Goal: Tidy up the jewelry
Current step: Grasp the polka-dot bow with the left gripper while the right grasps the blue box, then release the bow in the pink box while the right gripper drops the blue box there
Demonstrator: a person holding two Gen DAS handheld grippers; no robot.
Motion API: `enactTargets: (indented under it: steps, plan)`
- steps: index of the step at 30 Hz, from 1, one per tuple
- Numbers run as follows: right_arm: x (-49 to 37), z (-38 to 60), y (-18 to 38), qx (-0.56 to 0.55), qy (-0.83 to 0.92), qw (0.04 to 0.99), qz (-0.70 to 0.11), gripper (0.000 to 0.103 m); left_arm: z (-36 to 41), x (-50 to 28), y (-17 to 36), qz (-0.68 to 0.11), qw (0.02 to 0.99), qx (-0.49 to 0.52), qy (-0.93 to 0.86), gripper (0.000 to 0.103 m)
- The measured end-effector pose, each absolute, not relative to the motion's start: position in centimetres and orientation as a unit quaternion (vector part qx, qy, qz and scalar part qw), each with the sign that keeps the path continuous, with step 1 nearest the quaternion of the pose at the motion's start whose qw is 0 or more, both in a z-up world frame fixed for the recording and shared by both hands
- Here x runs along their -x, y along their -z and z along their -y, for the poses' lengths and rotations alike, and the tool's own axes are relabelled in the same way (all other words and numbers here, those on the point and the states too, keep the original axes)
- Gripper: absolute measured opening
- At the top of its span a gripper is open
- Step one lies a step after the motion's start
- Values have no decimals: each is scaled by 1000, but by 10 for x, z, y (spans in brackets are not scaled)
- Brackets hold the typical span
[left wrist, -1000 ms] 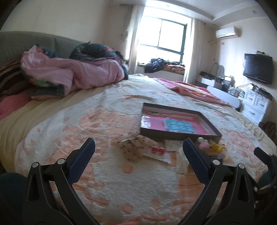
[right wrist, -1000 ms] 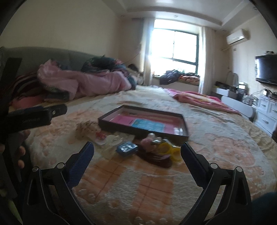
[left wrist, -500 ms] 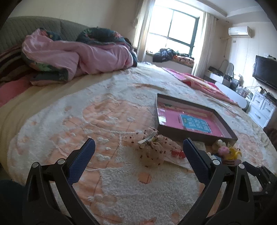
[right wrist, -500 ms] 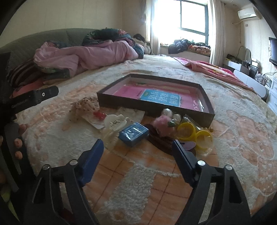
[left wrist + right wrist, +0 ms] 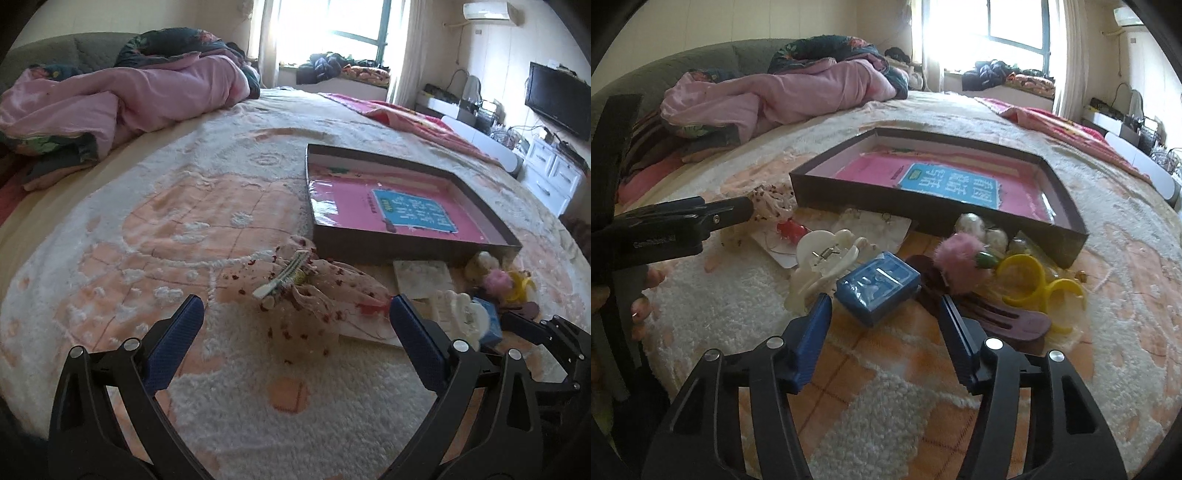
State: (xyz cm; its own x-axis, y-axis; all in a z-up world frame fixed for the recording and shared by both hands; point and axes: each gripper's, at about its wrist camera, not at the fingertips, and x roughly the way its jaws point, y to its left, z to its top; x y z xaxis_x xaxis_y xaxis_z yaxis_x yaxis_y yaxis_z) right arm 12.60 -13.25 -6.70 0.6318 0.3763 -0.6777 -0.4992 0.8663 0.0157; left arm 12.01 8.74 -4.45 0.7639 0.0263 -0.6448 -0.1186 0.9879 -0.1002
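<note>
We are working over a bed (image 5: 207, 206), where a shallow dark tray (image 5: 1067, 236) is lying with a pink sheet on its floor and nothing else showing inside. The jewelry is lying loose on the blanket just in front of the tray's near wall: a white claw clip (image 5: 823, 262), a small blue box (image 5: 879, 288), a pink pompom piece (image 5: 960, 266), yellow rings (image 5: 1034, 280), a dark comb clip (image 5: 1004, 321), pale beads (image 5: 975, 225) and, off to the left, a spotted fabric bow (image 5: 314, 295) with a hair clip (image 5: 284, 280) resting on it.

We are holding the right gripper (image 5: 886, 306) with jaws parted and gripping nothing, its tips bracketing the blue box, one on either side; whether they are touching it we cannot tell. The left gripper (image 5: 295, 317) is standing wide open and empty, hovering just short of the bow.

In our judgement the sorting is only starting, with the first pick in hand. The next move is calling for the right jaws to close squarely on the box without catching the claw clip beside it, then lift it over the tray wall. The left could take the bow, though soft fabric may slip.
</note>
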Motion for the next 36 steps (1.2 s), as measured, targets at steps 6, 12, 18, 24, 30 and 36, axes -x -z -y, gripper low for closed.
enactTargets:
  steps: [6, 12, 18, 24, 30, 36]
  plan:
    - [-137, 126, 71, 86, -252, 895, -359, 52, -100, -137, 54, -356, 929, 94, -28, 82]
    - [-145, 120, 71, 77, -265, 891, -361, 47, -105, -146, 62, -366, 924, 110, -14, 63]
    - [-142, 120, 71, 75, -269, 893, -353, 44, -107, -145, 62, -371, 923, 107, -11, 22]
    - [-133, 128, 67, 62, -275, 894, -347, 43, -107, -132, 45, -338, 936, 103, -5, 11]
    - [-124, 142, 55, 44, -278, 898, -339, 43, -96, -116, 24, -318, 943, 99, 11, 11]
    - [-120, 160, 36, 17, -275, 904, -327, 43, -77, -114, 15, -318, 943, 91, 37, 11]
